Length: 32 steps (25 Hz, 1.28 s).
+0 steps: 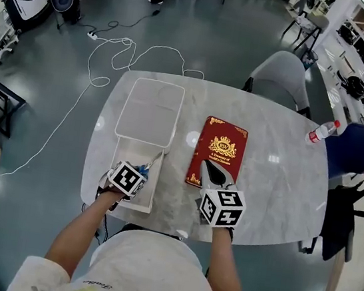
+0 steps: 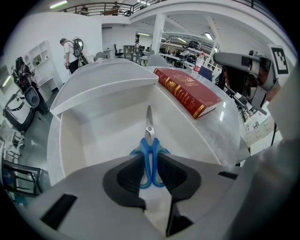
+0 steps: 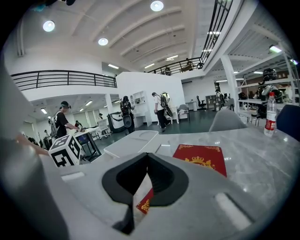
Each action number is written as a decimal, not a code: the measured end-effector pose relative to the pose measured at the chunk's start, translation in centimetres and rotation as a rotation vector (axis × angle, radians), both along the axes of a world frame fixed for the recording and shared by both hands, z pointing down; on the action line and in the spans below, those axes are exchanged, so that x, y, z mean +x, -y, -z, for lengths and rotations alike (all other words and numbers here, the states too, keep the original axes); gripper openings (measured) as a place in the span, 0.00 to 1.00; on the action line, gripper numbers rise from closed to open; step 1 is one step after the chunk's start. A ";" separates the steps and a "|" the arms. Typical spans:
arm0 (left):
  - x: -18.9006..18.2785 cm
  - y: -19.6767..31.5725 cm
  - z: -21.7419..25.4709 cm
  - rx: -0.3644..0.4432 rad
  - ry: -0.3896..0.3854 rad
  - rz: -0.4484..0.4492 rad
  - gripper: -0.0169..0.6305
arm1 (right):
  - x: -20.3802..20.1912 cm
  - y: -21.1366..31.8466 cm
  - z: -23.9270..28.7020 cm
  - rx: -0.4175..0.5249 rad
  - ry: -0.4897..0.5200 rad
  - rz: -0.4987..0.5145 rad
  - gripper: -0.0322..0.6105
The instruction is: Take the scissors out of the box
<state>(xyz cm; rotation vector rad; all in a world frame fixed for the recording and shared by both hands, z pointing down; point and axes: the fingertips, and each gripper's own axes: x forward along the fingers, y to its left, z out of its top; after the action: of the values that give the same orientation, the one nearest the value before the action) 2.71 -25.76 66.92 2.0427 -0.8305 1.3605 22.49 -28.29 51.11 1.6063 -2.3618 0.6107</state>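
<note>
The blue-handled scissors [image 2: 149,130] lie flat on the floor of the open white box [image 2: 93,136], blades pointing away from me. My left gripper [image 2: 150,153] is down inside the box [image 1: 127,150]. Its jaws are almost together, and the middle of the handles fills the narrow gap between them. In the head view a bit of blue scissors handle [image 1: 144,168] shows just past the left gripper [image 1: 136,172]. My right gripper [image 1: 211,168] hovers shut and empty over the near edge of a red book [image 1: 219,150], to the right of the box.
The box's lid [image 1: 150,111] lies open behind it. The red book [image 2: 187,91] sits close to the box's right wall. A water bottle [image 1: 322,131] lies at the table's right edge, a grey chair [image 1: 282,75] stands behind the table, and a white cable [image 1: 107,57] lies on the floor.
</note>
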 end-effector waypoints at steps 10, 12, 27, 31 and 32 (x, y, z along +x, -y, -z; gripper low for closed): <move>-0.5 -0.3 0.8 0.013 -0.019 0.005 0.15 | -0.3 -1.5 0.9 0.011 -0.003 -0.026 0.06; -0.6 -0.4 1.3 0.023 -0.030 0.010 0.15 | -0.3 -1.9 0.9 0.009 -0.002 -0.033 0.06; -3.4 -2.0 4.8 0.106 -0.071 0.034 0.15 | -3.3 -3.4 1.7 0.027 -0.003 0.002 0.06; -4.4 -2.3 5.8 0.129 -0.093 0.059 0.15 | -4.4 -3.3 1.9 0.035 -0.002 0.020 0.06; -4.7 -2.3 6.1 0.137 -0.099 0.066 0.15 | -4.6 -3.2 2.0 0.037 -0.002 0.024 0.06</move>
<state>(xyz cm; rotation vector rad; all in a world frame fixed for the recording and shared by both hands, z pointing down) -1.95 -23.48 60.83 2.1475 -0.9613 1.1860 17.92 -25.09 49.10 1.5905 -2.4012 0.5636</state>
